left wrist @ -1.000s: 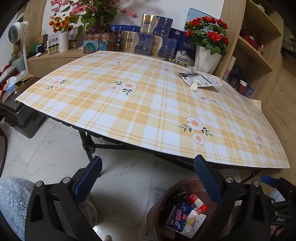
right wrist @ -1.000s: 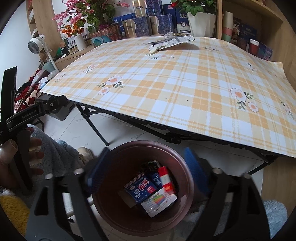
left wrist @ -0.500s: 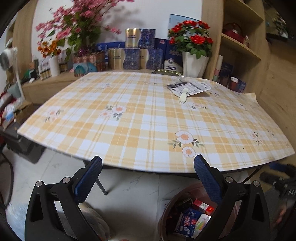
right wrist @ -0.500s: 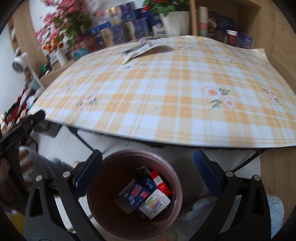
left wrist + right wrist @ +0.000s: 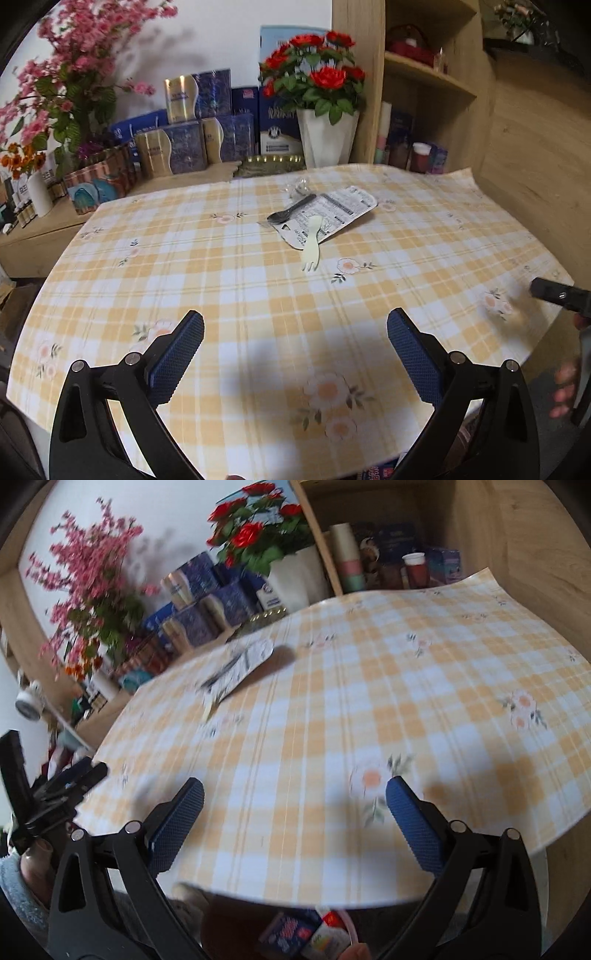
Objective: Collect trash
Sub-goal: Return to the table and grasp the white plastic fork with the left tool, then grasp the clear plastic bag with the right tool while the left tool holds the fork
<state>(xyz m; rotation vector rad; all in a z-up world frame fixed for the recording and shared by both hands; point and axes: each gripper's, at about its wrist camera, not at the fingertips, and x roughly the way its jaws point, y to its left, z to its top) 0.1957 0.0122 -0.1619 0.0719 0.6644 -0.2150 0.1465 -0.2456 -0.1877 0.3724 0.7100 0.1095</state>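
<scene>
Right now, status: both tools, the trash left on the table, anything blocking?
Left tool, right tool: open, empty. Printed wrapper, black spoon, white fork lying mid-table. Path clear.

My left wrist camera looks forward and down across the checked tablecloth (image 5: 258, 295) from its near edge, toward the red roses (image 5: 314, 74) and shelves at the back. My right wrist camera looks from the same near edge, rolled and blurred. Both share the cloth, the printed packet (image 5: 332, 218) and the roses.
</scene>
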